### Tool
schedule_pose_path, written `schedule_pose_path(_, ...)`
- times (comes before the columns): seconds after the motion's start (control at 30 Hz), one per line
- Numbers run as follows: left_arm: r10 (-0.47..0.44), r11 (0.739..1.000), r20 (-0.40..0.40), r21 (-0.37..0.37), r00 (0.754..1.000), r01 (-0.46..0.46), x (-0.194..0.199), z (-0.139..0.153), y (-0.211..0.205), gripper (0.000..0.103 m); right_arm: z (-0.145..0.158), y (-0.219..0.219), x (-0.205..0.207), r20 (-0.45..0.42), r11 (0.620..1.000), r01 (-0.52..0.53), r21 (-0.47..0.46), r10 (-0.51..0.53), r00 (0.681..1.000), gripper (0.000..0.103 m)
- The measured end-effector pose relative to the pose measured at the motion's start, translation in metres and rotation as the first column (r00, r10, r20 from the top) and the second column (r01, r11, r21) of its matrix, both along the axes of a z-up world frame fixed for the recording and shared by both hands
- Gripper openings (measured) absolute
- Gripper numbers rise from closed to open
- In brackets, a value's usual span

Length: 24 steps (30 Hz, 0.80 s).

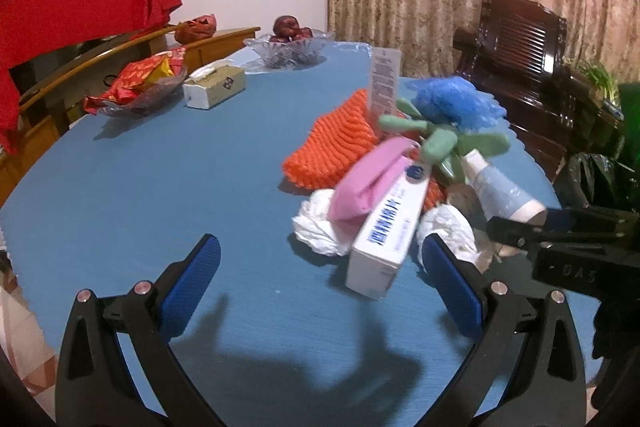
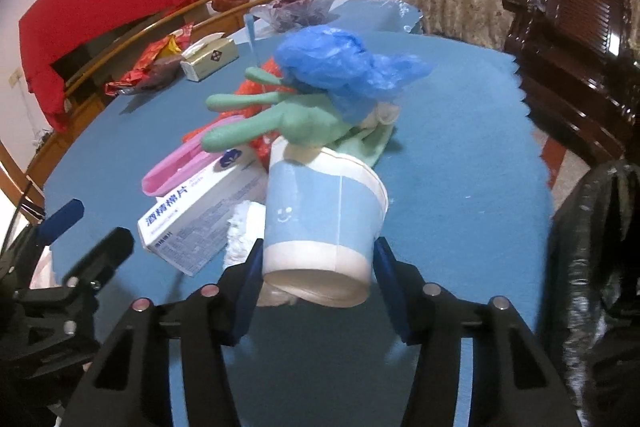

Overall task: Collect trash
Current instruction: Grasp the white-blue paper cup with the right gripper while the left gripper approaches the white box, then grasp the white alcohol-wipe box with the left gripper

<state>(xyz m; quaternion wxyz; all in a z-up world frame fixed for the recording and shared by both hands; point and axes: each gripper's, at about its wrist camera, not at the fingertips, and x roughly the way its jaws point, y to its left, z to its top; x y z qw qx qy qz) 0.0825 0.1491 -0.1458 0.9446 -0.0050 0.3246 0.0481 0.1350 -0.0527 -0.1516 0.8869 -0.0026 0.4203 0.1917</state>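
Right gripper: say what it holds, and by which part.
The right gripper grips the paper cup lying on its side, pads on opposite sides near its base.

Worktop (image 1: 168, 163): we see a round top under blue cloth.
Upper left of frame: we find a glass dish of red snack packets (image 1: 140, 87), a tissue box (image 1: 214, 87), and a glass bowl of dark red fruit (image 1: 290, 45).
Right of centre: we count an orange knit cloth (image 1: 336, 143), crumpled white tissue (image 1: 318, 227) and a white carton (image 1: 390, 231) resting in the trash pile.
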Motion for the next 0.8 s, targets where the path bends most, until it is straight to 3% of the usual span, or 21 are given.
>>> schedule_pose_path(0.1,-0.026,1.0,-0.013,0.002,1.0,0.026,0.004,-0.007,-0.011,0.09,0.005,-0.007,-0.005,0.023,1.0,0.006,-0.024,-0.006,1.0,0.053)
schedule_pose_path(0.17,-0.04,0.999,-0.022,0.003,0.999,0.04,0.008,-0.01,-0.016,0.078,0.008,-0.012,-0.006,0.03,0.999,0.013,-0.03,-0.012,0.999,0.053)
schedule_pose_path(0.3,-0.052,0.999,-0.049,0.013,0.997,0.053,0.016,-0.02,-0.024,0.071,0.01,-0.02,-0.008,0.037,0.999,0.024,-0.033,-0.023,0.999,0.053)
schedule_pose_path(0.5,-0.1,0.995,-0.082,-0.007,0.992,0.099,0.022,-0.028,-0.031,0.036,0.015,-0.031,-0.013,0.037,0.999,0.029,-0.034,-0.028,0.999,0.053)
schedule_pose_path(0.8,-0.115,0.993,-0.102,-0.032,0.988,0.112,0.005,-0.022,-0.047,0.033,0.021,-0.043,-0.018,0.047,0.998,0.051,-0.028,-0.05,0.998,0.053)
